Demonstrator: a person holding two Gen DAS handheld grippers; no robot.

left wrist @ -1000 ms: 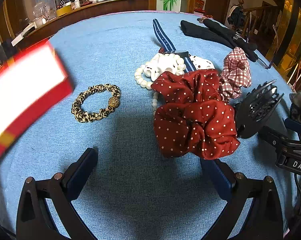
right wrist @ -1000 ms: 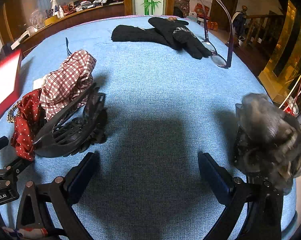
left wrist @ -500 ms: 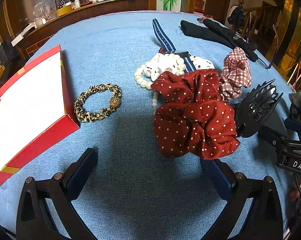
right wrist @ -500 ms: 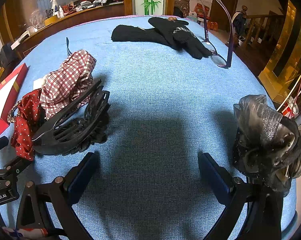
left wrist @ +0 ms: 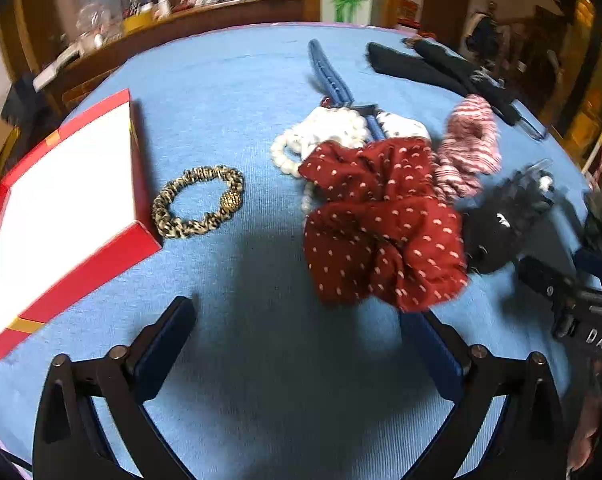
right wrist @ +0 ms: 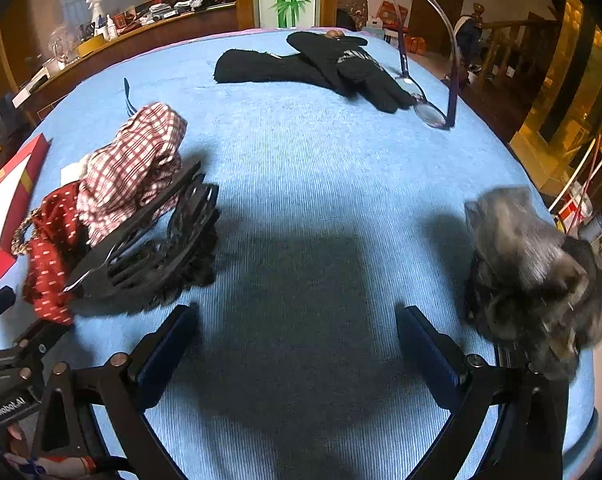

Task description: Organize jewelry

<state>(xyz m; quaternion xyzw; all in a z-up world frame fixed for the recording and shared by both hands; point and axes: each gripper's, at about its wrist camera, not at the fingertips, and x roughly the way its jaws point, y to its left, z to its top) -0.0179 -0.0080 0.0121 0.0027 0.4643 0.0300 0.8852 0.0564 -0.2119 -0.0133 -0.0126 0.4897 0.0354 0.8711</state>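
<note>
The red box (left wrist: 67, 216) that was swinging in a second ago has settled flat on the blue table (left wrist: 229, 80) at the left, white inside facing up, so sorting can start. Just right of it lies the leopard hair tie (left wrist: 199, 201); the pearl bracelet (left wrist: 321, 136) and red dotted scrunchie (left wrist: 381, 220) sit in the pile further right. The left gripper (left wrist: 301, 344) has its jaws apart and empty, near the scrunchie. The right gripper (right wrist: 297, 344) is likewise apart, holding nothing, with the black hair claw (right wrist: 149, 256) to its left.

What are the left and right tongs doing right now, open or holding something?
Left tongs: open, holding nothing.
Right tongs: open, holding nothing.
</note>
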